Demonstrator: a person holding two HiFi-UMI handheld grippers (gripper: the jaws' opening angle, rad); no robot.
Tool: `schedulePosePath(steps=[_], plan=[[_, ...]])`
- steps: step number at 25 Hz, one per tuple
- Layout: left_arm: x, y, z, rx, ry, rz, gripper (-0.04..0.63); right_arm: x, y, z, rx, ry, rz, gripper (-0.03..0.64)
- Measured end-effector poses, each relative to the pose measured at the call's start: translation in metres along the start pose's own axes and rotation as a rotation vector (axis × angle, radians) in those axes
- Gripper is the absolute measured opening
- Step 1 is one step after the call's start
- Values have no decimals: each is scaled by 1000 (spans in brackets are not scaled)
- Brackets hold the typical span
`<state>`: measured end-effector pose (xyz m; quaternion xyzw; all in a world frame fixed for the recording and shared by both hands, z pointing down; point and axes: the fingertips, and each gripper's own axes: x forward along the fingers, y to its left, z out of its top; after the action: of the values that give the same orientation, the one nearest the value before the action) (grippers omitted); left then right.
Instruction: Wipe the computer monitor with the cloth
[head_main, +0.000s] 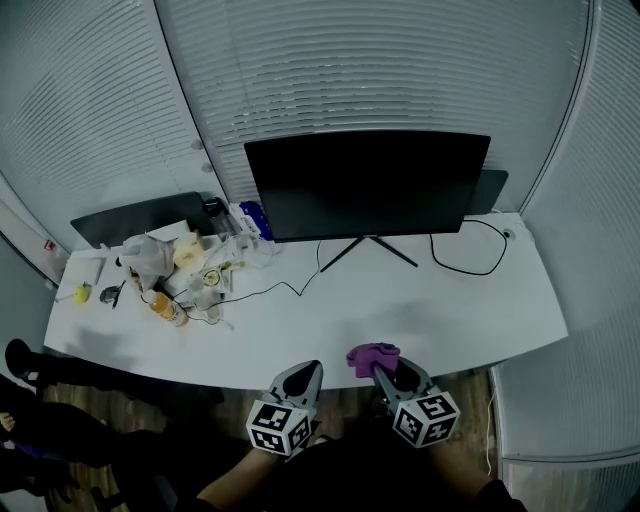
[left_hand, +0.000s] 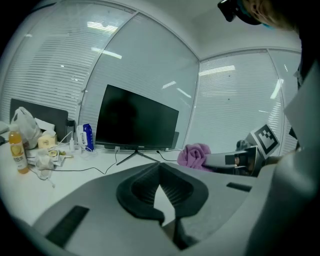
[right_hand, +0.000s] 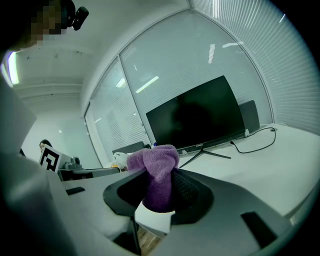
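The computer monitor (head_main: 367, 185) stands dark on its thin stand at the back middle of the white desk (head_main: 450, 310). Both grippers hover at the desk's near edge, well short of the screen. My right gripper (head_main: 384, 371) is shut on a bunched purple cloth (head_main: 372, 355). In the right gripper view the cloth (right_hand: 152, 160) sticks up from between the jaws, with the monitor (right_hand: 197, 120) beyond. My left gripper (head_main: 311, 368) is beside it, shut and empty. In the left gripper view its tips (left_hand: 160, 166) meet, and the monitor (left_hand: 136, 120) and the cloth (left_hand: 195, 155) show ahead.
Clutter fills the desk's left part: an orange bottle (head_main: 163, 306), a plastic bag (head_main: 147, 255), small packets and a thin cable. A second dark screen (head_main: 135, 217) leans at the back left. A black cable (head_main: 470, 250) loops right of the monitor. Window blinds surround the desk.
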<state>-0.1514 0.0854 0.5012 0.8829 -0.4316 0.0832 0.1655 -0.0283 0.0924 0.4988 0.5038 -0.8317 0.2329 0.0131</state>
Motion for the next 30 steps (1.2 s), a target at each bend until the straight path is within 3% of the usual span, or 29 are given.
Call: schedulePosePath(steps=[12, 30], plan=[[-34, -5, -26, -2, 27, -23, 5, -18, 35, -33, 0, 20, 5, 143], [-64, 23, -33, -54, 3, 34, 5, 7, 73, -51, -23, 103, 82, 143]])
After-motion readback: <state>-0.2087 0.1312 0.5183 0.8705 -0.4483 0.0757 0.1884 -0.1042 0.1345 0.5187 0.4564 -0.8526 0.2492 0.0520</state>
